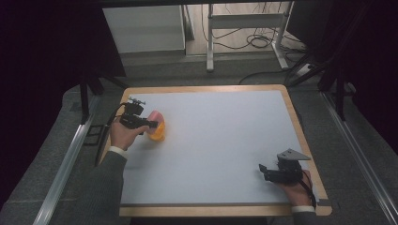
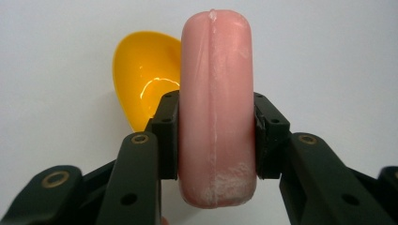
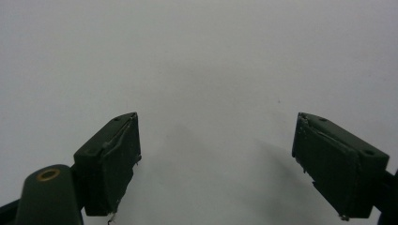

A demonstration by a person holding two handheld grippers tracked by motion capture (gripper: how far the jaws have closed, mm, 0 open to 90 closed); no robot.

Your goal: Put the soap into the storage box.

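Left gripper clenched on pink sausage, beside yellow bowl; right gripper fingers released over white desk.

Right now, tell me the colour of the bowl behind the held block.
Yellow bowl, clearest in the left gripper view.

Looking waxy and matt, with whitish scuffs and a moulded seam: pink sausage-shaped piece; shining glossy, smooth plastic just behind that pink piece: yellow bowl; showing matt black plastic with worn, frayed pad edges: right gripper; lying smooth and matt beneath, edged in pale wood: table
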